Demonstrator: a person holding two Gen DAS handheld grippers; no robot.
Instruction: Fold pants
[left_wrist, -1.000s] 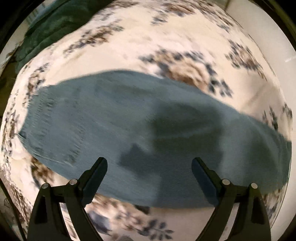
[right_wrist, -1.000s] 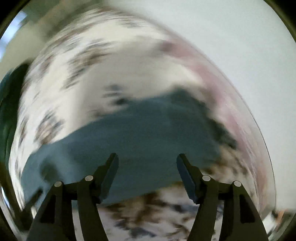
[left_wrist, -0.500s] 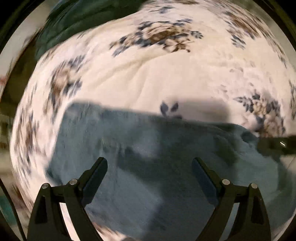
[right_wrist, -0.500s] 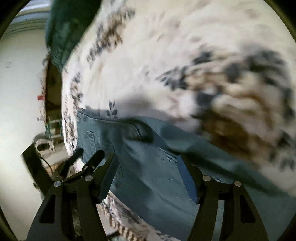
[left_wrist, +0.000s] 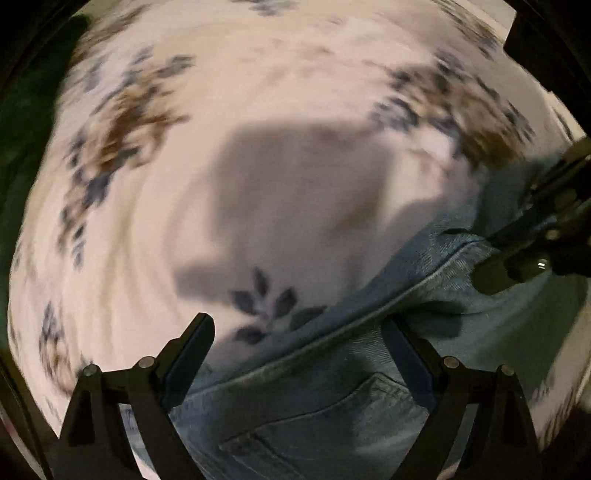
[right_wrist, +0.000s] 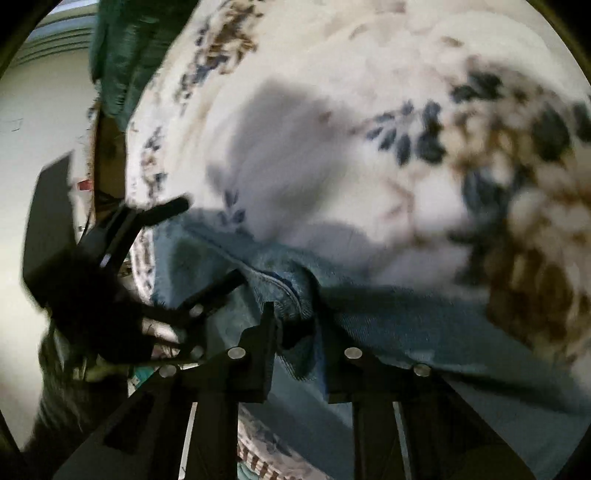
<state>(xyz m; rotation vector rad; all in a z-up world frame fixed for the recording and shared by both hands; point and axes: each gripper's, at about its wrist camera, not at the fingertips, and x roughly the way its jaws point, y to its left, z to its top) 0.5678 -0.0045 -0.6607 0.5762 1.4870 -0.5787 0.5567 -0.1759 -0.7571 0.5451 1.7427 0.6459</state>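
Both grippers have closed in on the jeans (left_wrist: 332, 398) lying on the floral bedspread (left_wrist: 258, 110): my right gripper (right_wrist: 295, 325) now pinches the bunched waistband, fingers previously wide, while my left gripper (left_wrist: 299, 343) stays spread above the pocket.

The pants (left_wrist: 332, 398) lie on the bedspread (left_wrist: 258, 129), waistband end toward the near edge, with the legs running off to the right along that edge in the right wrist view (right_wrist: 443, 325). The left gripper (left_wrist: 299, 354) hangs over the waistband with one finger on either side of it, the bare bedspread stretching beyond it toward the far edge. The right gripper (right_wrist: 295, 321) sits to the right of the left one, on a bunched fold of the waistband, and a dark blanket (right_wrist: 122, 62) lies at the far left corner of the bedspread.
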